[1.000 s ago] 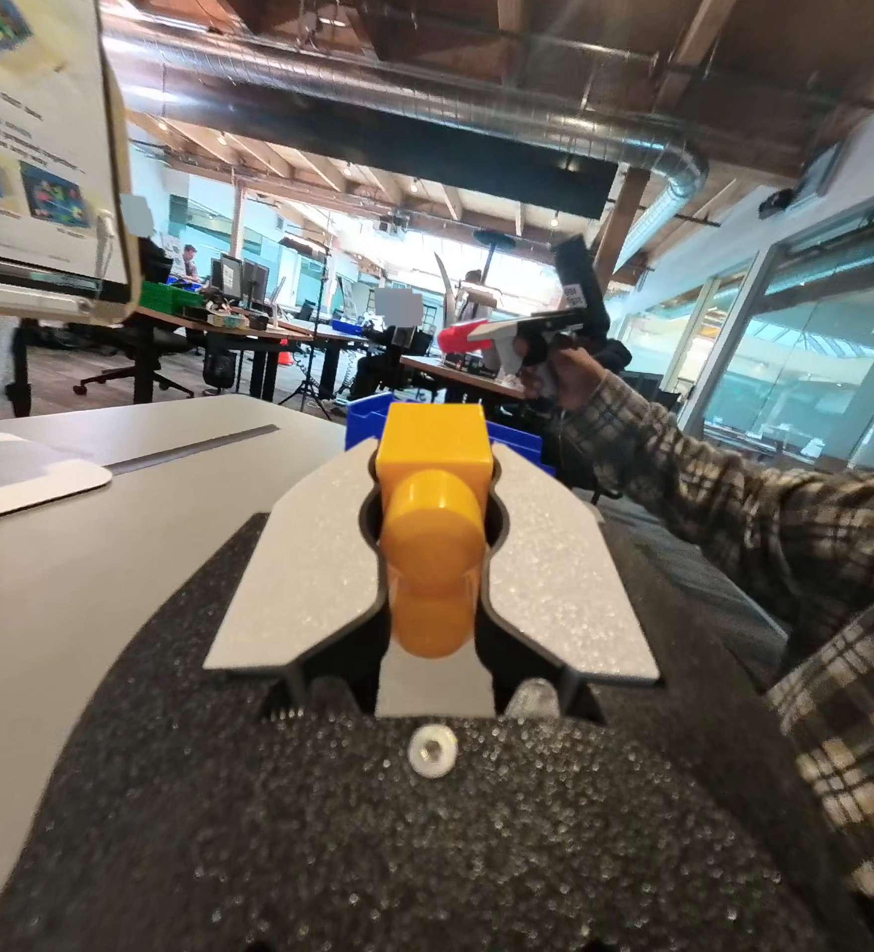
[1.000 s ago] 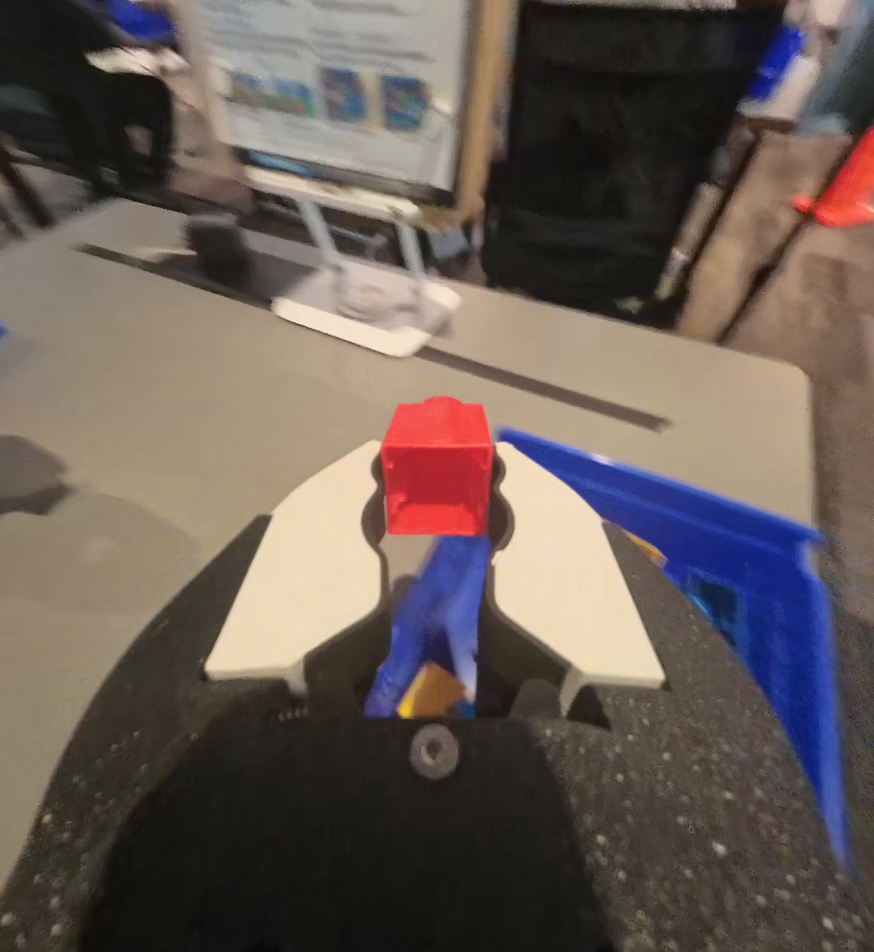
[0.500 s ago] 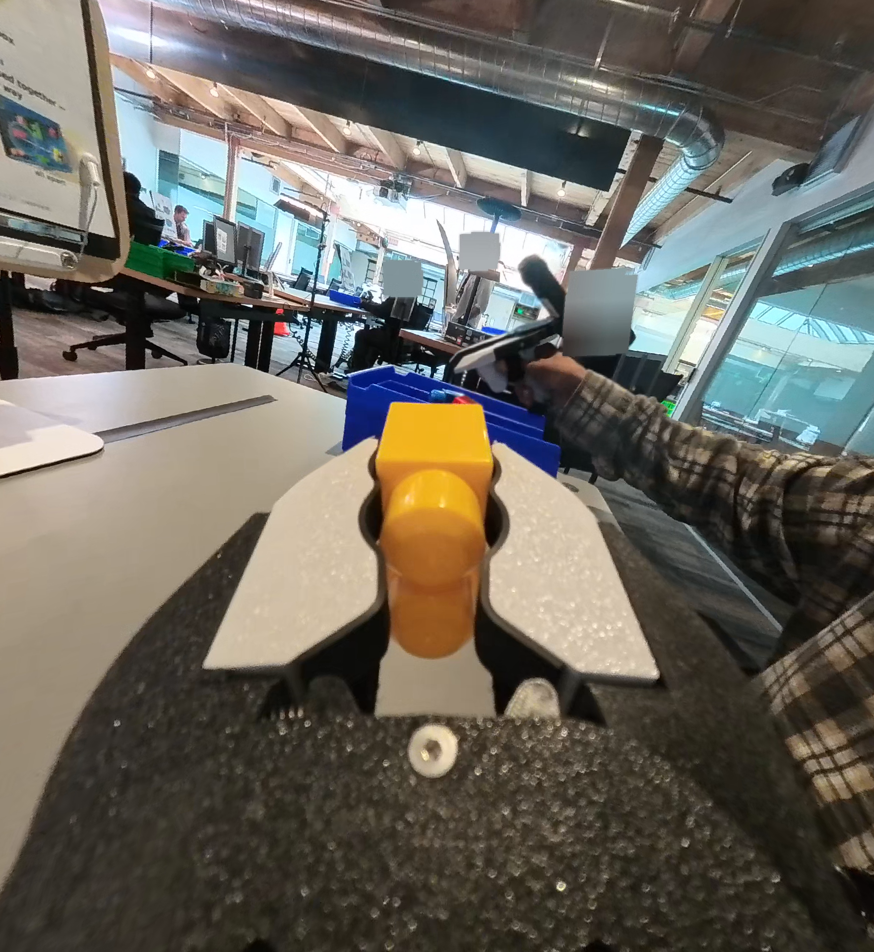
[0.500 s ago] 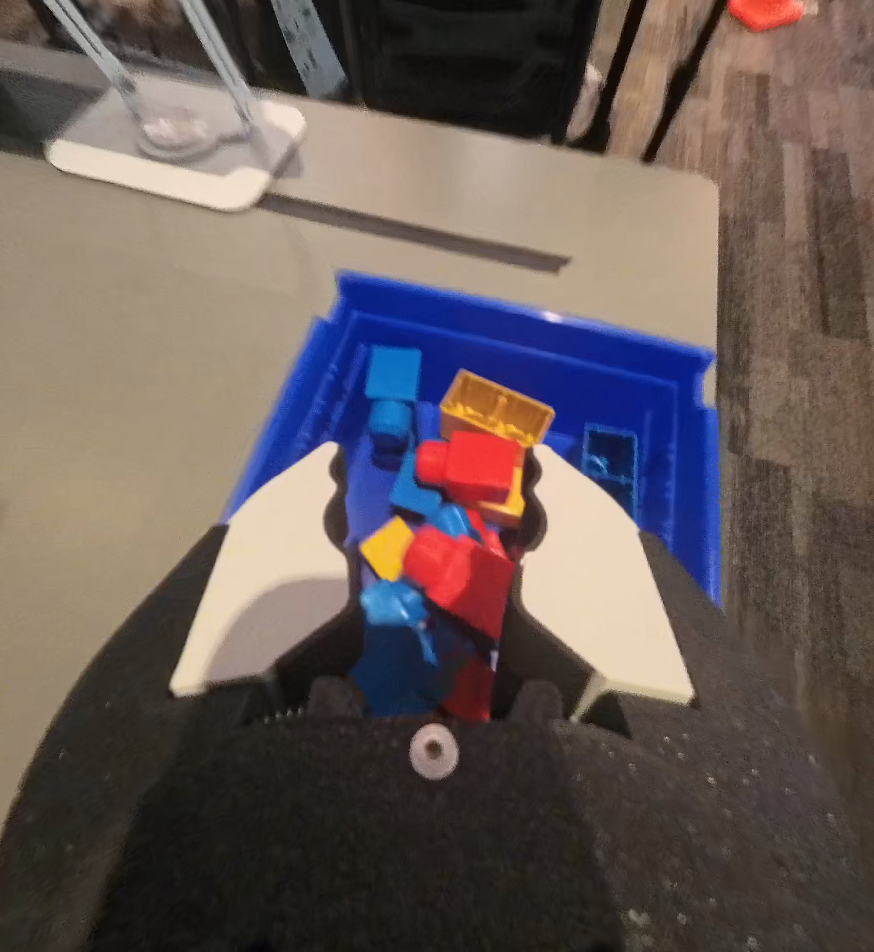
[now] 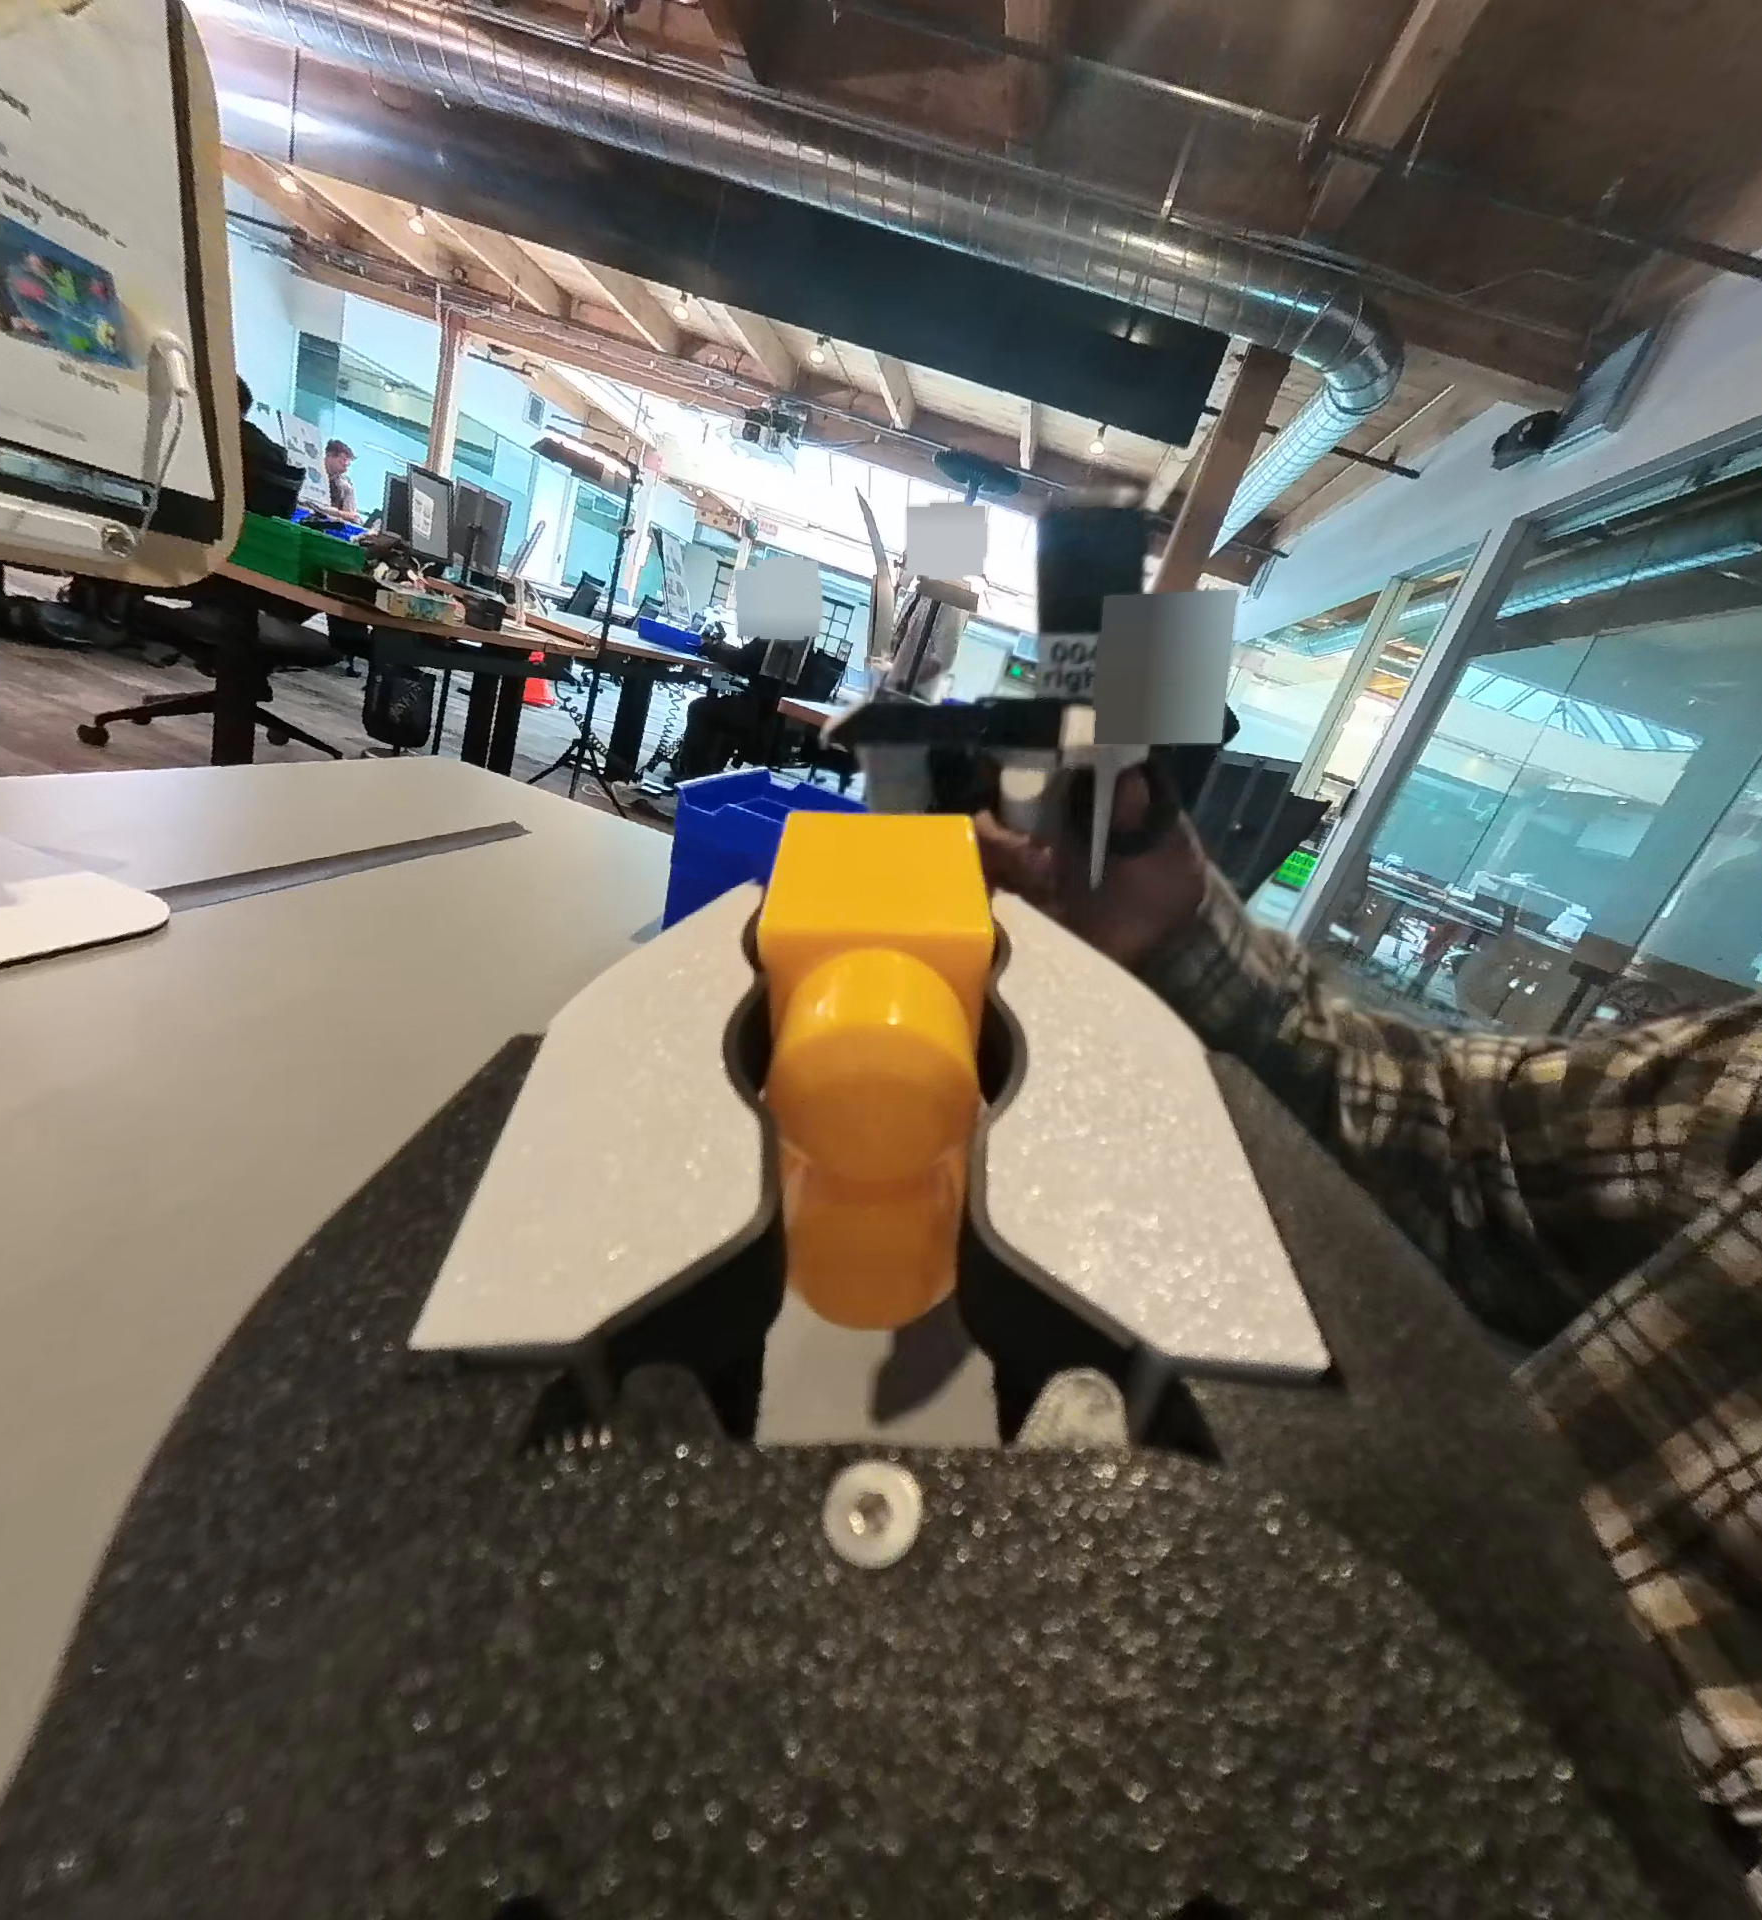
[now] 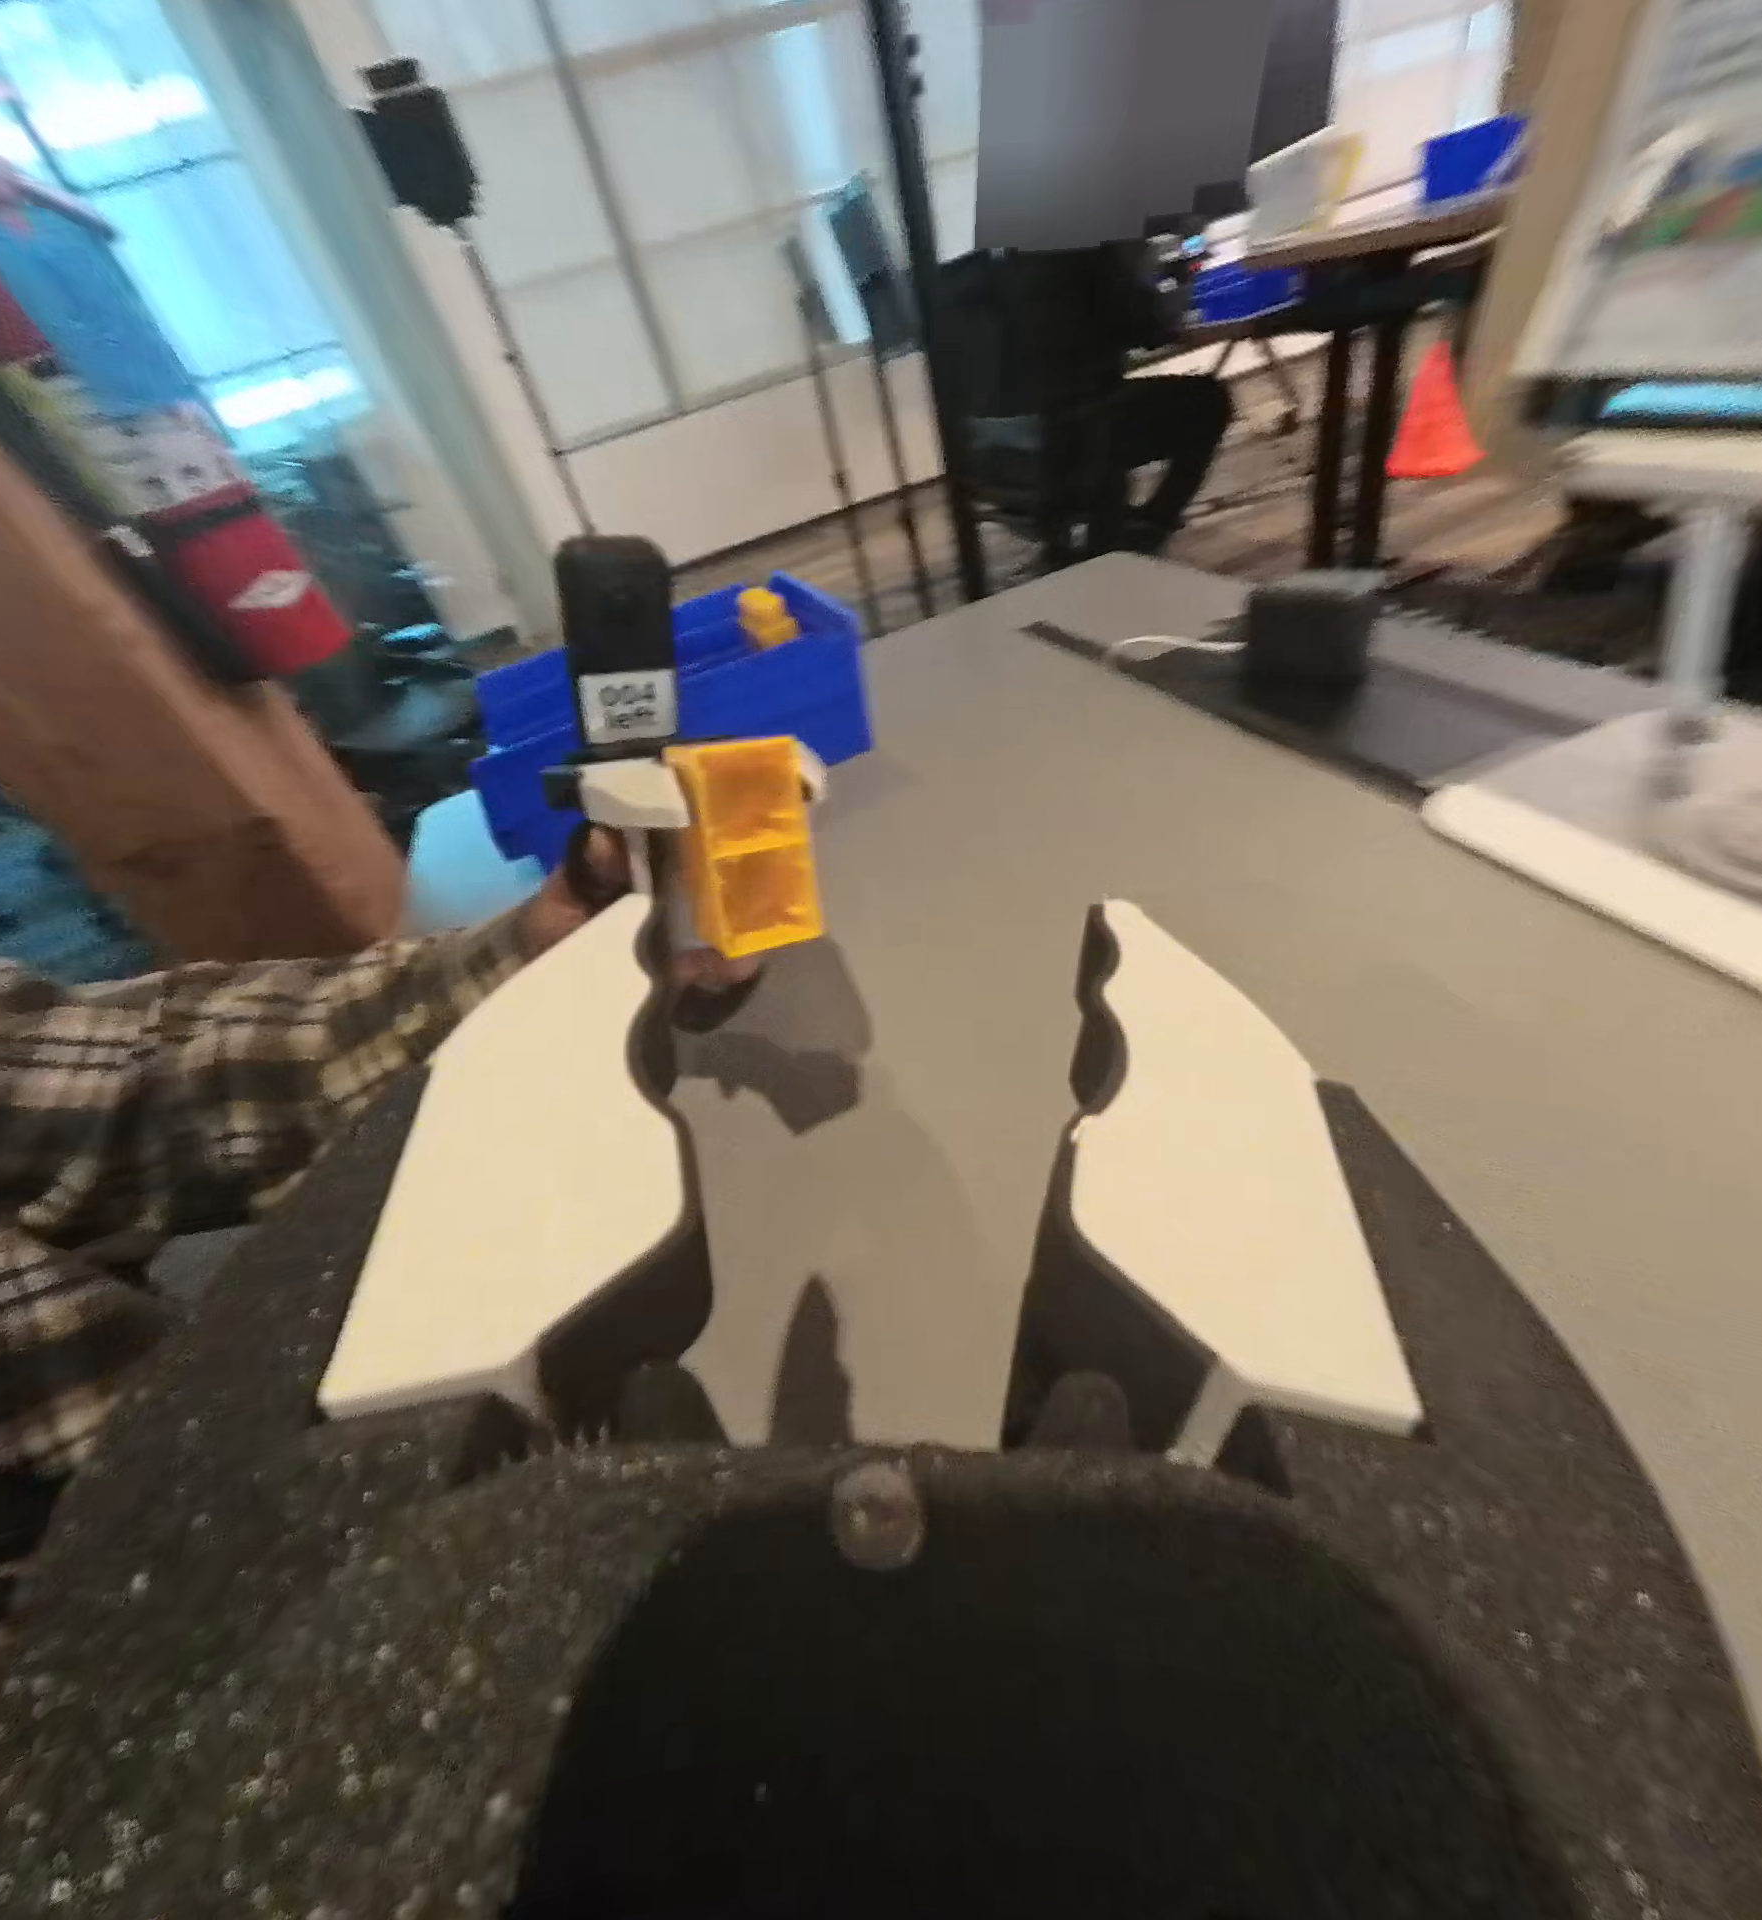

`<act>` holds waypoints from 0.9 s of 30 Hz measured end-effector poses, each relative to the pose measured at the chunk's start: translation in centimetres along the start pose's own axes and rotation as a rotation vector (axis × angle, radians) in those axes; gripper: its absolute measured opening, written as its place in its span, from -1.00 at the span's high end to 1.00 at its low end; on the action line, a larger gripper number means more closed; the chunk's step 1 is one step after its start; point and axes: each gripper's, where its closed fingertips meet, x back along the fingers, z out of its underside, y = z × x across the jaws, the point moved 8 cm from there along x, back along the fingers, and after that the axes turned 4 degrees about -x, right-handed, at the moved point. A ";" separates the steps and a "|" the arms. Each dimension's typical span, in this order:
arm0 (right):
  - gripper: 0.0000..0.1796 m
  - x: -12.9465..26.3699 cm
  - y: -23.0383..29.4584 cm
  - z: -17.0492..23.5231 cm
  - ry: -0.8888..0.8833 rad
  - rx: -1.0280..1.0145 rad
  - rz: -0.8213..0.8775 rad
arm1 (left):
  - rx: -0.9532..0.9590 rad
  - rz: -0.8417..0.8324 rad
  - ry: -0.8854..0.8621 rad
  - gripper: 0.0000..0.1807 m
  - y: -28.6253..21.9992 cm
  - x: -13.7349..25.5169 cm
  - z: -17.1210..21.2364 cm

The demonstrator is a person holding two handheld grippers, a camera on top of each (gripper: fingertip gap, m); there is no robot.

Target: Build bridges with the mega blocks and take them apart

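Left wrist view: the left gripper occupies the lower centre of the frame, its two white fingers closed on a yellow block whose round studs face the camera. The block sits in the notch between the fingers, clear of the grey surface below it. Just beyond the fingertips, at centre frame, the corner of a blue bin shows on the surface. To the right of the bin, the right gripper is held by a hand in a plaid sleeve that enters from the right edge. A white stand base lies on the surface at the left edge, under a printed board in the upper left.

Right wrist view: the right gripper fills the lower half of the frame, its white fingers spread wide apart with nothing between them, above the bare grey surface. Beyond them, left of centre, the left gripper holds the yellow block with its hollow underside toward the camera. Behind it a second blue bin rests at the far edge of the surface, with a small yellow piece showing above its rim. The plaid sleeve crosses the left edge. The picture is blurred.
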 end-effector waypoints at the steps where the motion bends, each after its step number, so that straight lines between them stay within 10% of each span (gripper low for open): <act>1: 0.17 -1.4 0.1 0.9 0.007 -0.024 -0.041 | 0.003 0.003 -0.003 0.60 0.0 0.0 0.0; 10: 0.17 -7.9 1.7 5.5 0.074 -0.120 -0.233 | 0.051 0.076 -0.029 0.60 -0.8 -0.7 0.2; 27: 0.60 -8.4 3.3 6.6 0.167 -0.094 -0.332 | 0.114 0.192 0.018 0.57 -1.7 -2.5 1.7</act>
